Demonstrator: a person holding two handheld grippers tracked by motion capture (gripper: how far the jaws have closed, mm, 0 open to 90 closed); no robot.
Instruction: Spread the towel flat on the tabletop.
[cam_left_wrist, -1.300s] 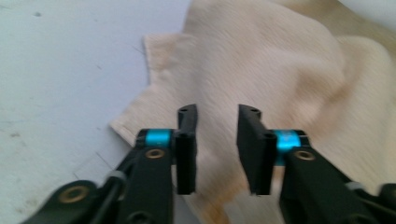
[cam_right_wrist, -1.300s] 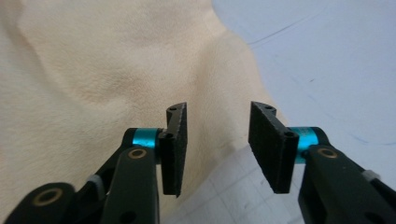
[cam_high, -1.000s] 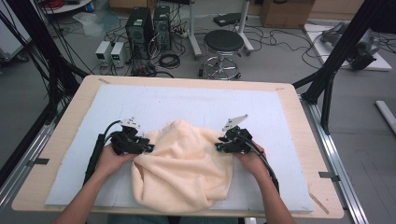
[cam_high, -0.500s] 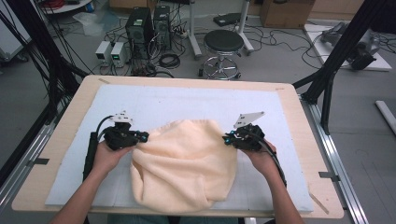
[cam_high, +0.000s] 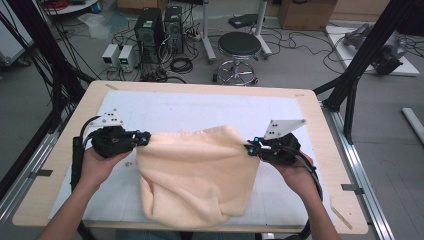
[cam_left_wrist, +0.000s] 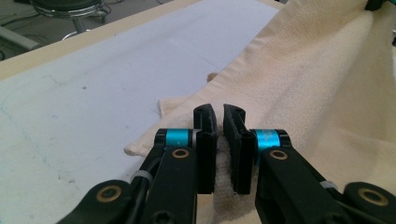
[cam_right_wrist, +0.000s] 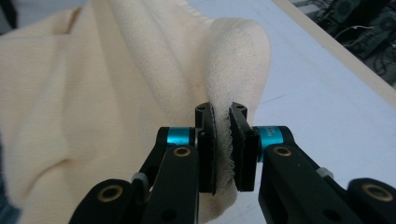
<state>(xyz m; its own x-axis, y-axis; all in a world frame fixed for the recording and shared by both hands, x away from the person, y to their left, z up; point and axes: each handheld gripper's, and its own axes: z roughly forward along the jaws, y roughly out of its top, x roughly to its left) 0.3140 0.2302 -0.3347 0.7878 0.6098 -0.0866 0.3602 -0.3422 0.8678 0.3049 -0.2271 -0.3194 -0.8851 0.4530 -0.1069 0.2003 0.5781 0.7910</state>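
A cream towel (cam_high: 197, 175) is held spread above the white mat (cam_high: 200, 112), its lower edge hanging nearest the table's front; its 2 upper corners are clamped, one by the left gripper (cam_high: 141, 139), one by the right gripper (cam_high: 249, 148); beyond the towel, bare mat is seen.

Cream towel (cam_high: 195, 172), seemingly plain.

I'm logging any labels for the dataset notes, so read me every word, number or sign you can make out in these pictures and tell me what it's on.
No text can be read anywhere.
Right gripper: small marks on its blue band, too blurred to read.
Left gripper: blue bands, nothing legible.
Cream towel, table: no print.
Boxes on the floor: displays too small to read.
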